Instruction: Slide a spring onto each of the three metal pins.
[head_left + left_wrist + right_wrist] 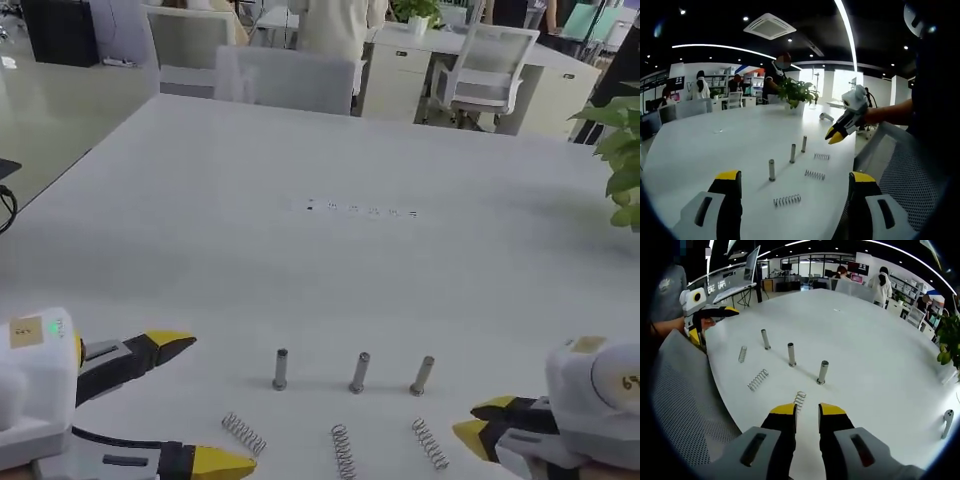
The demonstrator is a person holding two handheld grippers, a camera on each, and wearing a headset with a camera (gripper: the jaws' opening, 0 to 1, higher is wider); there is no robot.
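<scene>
Three metal pins (360,372) stand upright in a row on the desk (300,250); three springs (343,450) lie loose just nearer. Left gripper (222,402) spread wide, right gripper (469,420) narrowly parted, both empty. Risk: a nudged pin may topple, or a pinched spring may squirt away.

- Soft, even light lies over the white bench (420,270) in the head view. Contrast is low and the picture is slightly hazy.
- The pins (360,372) throw only short, faint shadows at their feet.
- In the left gripper view the ceiling is dark, cut by a bright light strip (846,30) and small spot lamps (745,18). The far windows (840,80) are blown out white.
- Both gripper views bulge, so the bench edges and the strip bend.
- In the right gripper view the nearest fingers (783,415) look soft, and the middle of the bench glares pale.
</scene>
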